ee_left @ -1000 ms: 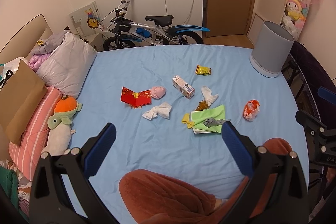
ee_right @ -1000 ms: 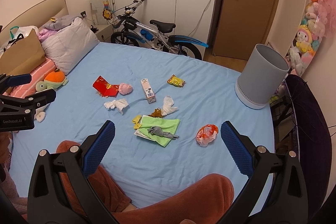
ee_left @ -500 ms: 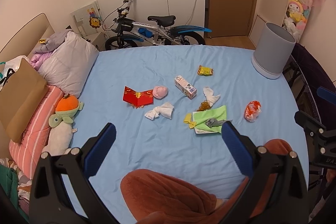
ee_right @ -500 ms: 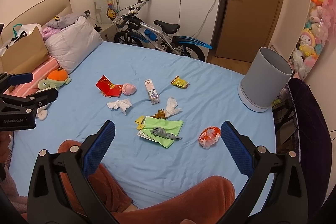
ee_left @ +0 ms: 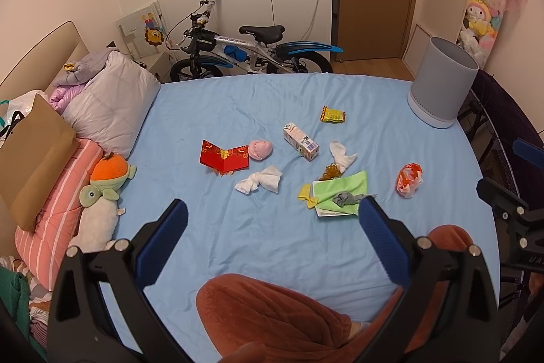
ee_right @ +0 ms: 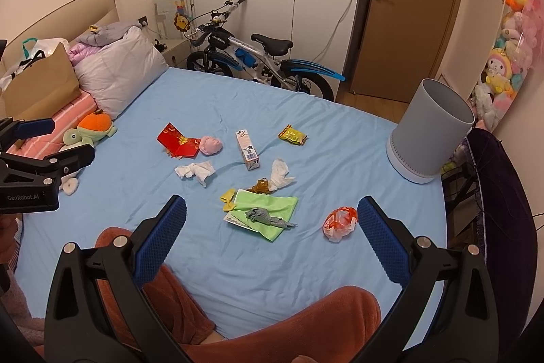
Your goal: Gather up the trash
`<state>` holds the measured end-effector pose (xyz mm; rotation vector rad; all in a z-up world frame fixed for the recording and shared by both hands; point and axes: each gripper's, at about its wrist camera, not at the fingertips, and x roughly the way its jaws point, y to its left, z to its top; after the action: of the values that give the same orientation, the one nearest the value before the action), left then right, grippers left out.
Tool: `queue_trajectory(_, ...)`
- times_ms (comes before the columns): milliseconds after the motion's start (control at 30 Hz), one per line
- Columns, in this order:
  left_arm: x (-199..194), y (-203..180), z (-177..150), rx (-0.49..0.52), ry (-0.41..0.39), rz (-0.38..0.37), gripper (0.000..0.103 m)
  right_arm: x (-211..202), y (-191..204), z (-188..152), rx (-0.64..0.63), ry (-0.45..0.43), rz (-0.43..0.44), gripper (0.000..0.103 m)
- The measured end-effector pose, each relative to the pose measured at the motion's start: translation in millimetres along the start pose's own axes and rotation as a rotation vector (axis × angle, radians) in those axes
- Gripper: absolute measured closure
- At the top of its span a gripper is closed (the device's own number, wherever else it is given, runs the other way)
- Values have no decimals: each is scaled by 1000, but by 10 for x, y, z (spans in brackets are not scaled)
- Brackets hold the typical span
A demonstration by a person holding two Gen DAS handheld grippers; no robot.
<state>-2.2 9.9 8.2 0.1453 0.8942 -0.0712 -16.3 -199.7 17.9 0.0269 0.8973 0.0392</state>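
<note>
Trash lies scattered on the blue bed [ee_left: 272, 244]: a small carton [ee_left: 301, 141], a yellow wrapper [ee_left: 332, 115], two crumpled tissues [ee_left: 260, 180] [ee_left: 341, 152], an orange-white wrapper [ee_left: 409, 180], a red card [ee_left: 224, 156], a pink ball [ee_left: 260, 149] and a green cloth [ee_left: 343, 193] on a paper. A grey bin [ee_left: 442, 84] stands on the bed's far right corner. My left gripper [ee_left: 272, 233] is open and empty, held above the near bed. My right gripper [ee_right: 270, 227] is open and empty; the same trash [ee_right: 247, 149] and bin [ee_right: 428, 135] lie ahead of it.
Pillows [ee_left: 108, 104], a turtle plush [ee_left: 107, 182] and a brown paper bag [ee_left: 32, 155] line the bed's left side. A bicycle [ee_left: 251, 51] stands beyond the bed by the wardrobe. The person's rust-clad knees [ee_left: 272, 312] are at the near edge. A dark chair [ee_right: 499, 193] is at right.
Both grippers have risen and drawn back slightly, so the trash sits a little lower and smaller in view. Nothing on the bed has moved.
</note>
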Motion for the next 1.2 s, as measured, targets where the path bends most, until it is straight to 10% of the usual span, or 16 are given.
queue_trajectory(1200, 479, -544, 83, 137, 37, -91, 4, 228, -459, -281, 124, 6, -133, 6)
